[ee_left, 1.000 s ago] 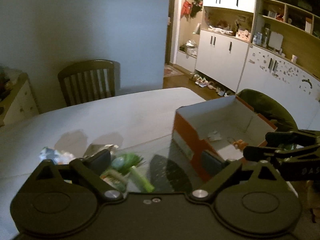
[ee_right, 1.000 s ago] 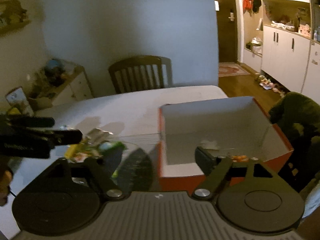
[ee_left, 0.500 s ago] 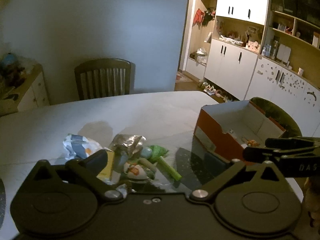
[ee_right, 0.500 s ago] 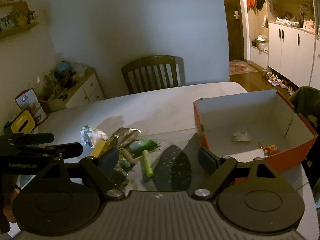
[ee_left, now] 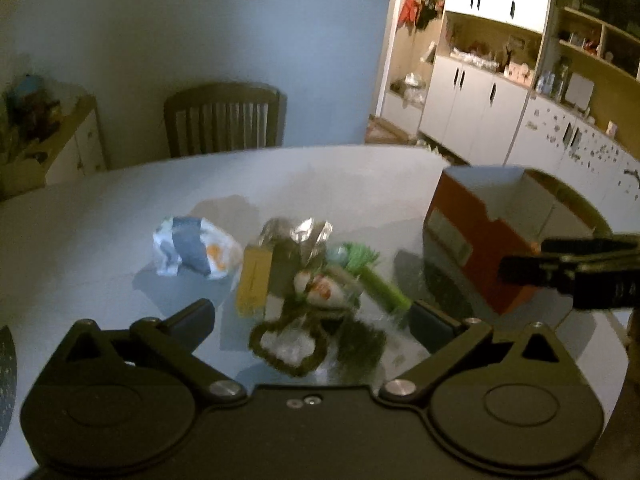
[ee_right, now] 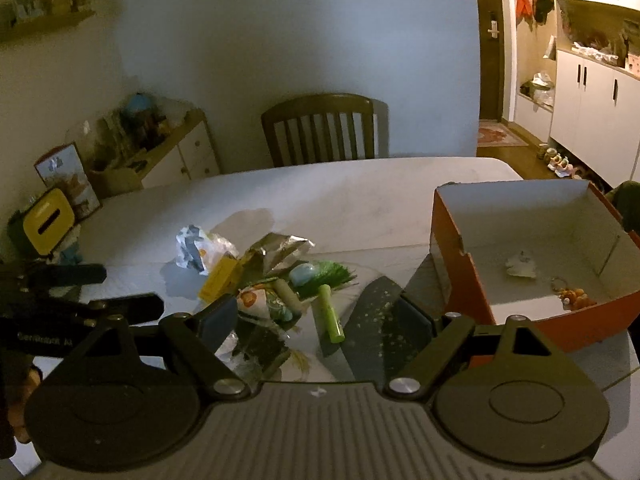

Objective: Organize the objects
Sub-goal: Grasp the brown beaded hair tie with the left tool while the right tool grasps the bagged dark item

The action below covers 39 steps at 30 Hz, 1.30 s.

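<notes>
With both grippers' fingers spread and empty, the slim lime-green plastic tube (ee_right: 330, 317), lying left of the orange cardboard box (ee_right: 452, 264), appears light, rigid and slippery; grip it mid-length.

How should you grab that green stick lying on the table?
Grip the green stick across its narrow middle, coming from above. It lies flat, and its near end sticks out clear of the pile, so fingers would likely fit on either side there.

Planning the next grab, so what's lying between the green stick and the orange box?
In the right wrist view, only a dark speckled patch on the tabletop lies between the green stick and the orange box.
</notes>
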Available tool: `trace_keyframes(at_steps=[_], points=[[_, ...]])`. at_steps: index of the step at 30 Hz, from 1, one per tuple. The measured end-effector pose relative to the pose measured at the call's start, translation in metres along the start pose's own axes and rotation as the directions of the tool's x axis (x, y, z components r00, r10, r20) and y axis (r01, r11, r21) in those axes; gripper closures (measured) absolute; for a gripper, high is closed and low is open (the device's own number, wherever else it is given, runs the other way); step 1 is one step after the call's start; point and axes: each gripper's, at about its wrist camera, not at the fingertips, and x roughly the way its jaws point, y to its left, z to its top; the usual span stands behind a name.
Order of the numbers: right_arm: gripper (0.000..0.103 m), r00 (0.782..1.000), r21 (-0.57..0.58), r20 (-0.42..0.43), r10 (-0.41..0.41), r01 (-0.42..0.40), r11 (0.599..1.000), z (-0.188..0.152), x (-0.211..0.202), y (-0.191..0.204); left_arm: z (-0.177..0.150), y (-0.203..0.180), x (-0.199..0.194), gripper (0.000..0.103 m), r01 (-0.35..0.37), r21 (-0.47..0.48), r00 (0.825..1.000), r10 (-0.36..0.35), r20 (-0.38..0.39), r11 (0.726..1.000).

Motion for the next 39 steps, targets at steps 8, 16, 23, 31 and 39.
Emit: trace_keyframes(at_steps=[8,16,23,31,39], points=[[0.016,0.998,-0.013,-0.05,-0.035,0.035,0.999,-0.004,0.031,0.005,-0.023,0.017,0.032,0.0,-0.01,-0.054,0.998,0.007,-0.061,0.998],[0.016,0.991,-0.063,-0.132,-0.032,0.024,0.998,-0.018,0.066,0.009,-0.037,0.018,0.056,0.001,-0.015,-0.017,0.997,0.014,-0.077,1.0],[0.016,0.981,-0.054,-0.193,0.009,-0.02,0.998,-0.024,0.092,0.014,-0.041,0.02,0.067,0.009,-0.019,-0.006,0.996,0.019,-0.084,1.0],[0.016,0.967,0.004,-0.246,0.072,-0.074,0.997,-0.022,0.116,0.013,-0.046,0.001,0.072,0.034,-0.018,0.111,0.997,0.026,-0.072,0.994],[0.019,0.947,0.013,-0.305,0.1,-0.101,0.995,-0.029,0.143,0.019,-0.049,-0.014,0.073,0.055,-0.028,0.209,0.998,0.04,-0.053,0.978]])
